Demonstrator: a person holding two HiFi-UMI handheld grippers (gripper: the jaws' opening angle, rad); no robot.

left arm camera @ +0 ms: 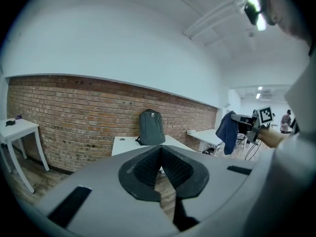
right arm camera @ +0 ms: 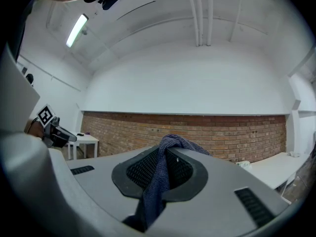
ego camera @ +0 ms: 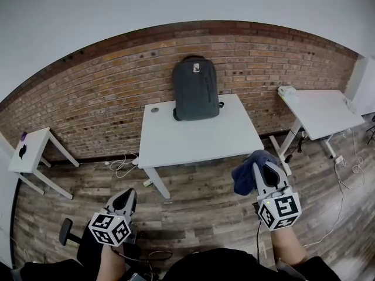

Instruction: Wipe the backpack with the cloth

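The grey backpack point(ego camera: 195, 88) stands upright at the 12 o'clock edge of the white bench point(ego camera: 199, 139), its back against the brick wall point(ego camera: 88, 92). A small round thing point(ego camera: 154, 109) lies on the bench at the backpack's 9 o'clock, too small to name.

The right gripper point(ego camera: 262, 167) hangs off the bench's 4 o'clock corner, over the plank floor point(ego camera: 199, 209) and well apart from the backpack. Its fingers are clamped on the blue cloth point(ego camera: 245, 175). The cloth bunches over the tips and hides them from the head view (the gripper's own view shows it pinched between the pads and trailing down toward the camera).

The left gripper point(ego camera: 129, 195) is at the bench's 7 o'clock, also over the floor. Its fingers meet at the tips with nothing between them. Both forearms are cut off by the bottom edge of the head view.

Far out at 9 o'clock, a small side table point(ego camera: 35, 148) carries a dark object point(ego camera: 23, 151) that cannot be made out. At 3 o'clock a second bench point(ego camera: 322, 113) runs partly behind the frame's curved edge, with a pale thing point(ego camera: 286, 91) at its wall end, too blurred to name. Loose cables point(ego camera: 122, 166) lie on the floor by the white bench's 8 o'clock leg.
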